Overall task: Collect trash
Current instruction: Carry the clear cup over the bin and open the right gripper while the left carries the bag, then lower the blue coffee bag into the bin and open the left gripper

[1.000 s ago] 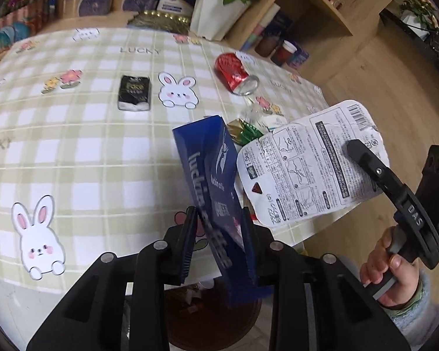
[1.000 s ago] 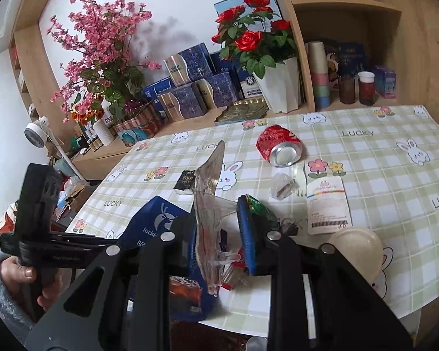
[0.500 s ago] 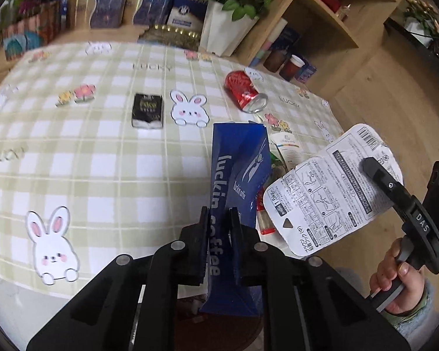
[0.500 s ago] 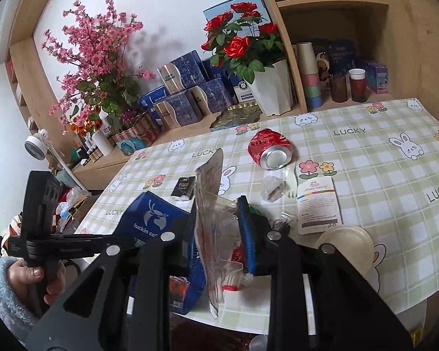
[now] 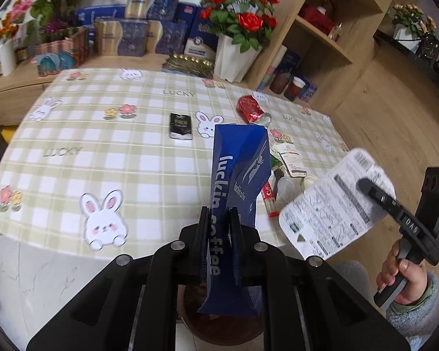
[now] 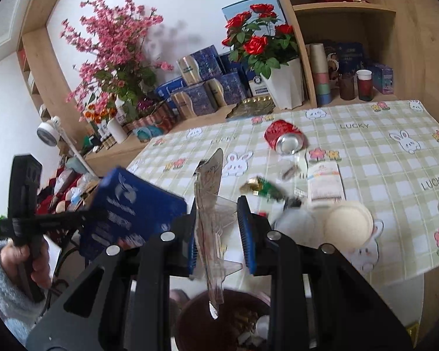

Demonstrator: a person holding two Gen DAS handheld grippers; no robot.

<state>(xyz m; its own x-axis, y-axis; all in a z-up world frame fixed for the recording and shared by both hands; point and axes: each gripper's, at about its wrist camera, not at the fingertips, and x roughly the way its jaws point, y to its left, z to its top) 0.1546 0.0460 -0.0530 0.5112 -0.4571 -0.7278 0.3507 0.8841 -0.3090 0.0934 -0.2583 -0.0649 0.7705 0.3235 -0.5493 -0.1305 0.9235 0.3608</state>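
Note:
My left gripper (image 5: 218, 222) is shut on a blue Luckin Coffee paper bag (image 5: 238, 181), held upright off the table's near edge, above a dark brown trash bin (image 5: 219, 324). My right gripper (image 6: 218, 216) is shut on a clear plastic blister pack with a printed card back (image 6: 210, 204); the pack hangs over the same bin (image 6: 234, 321). From the left wrist view the pack (image 5: 333, 204) and the right gripper (image 5: 395, 216) sit at the right. From the right wrist view the blue bag (image 6: 131, 210) sits at the left.
On the checked tablecloth (image 5: 102, 146) lie a crushed red can (image 5: 251, 108), a black packet (image 5: 180, 124), a white card (image 6: 325, 184), green and gold wrappers (image 6: 263, 188) and a round cream lid (image 6: 348, 222). Flower pots and boxes stand along the back. Shelves stand at the right.
Both grippers have pulled back from the table with their loads and now hang over the bin. The blue bag has swung upright in the left jaws, which have closed tighter.

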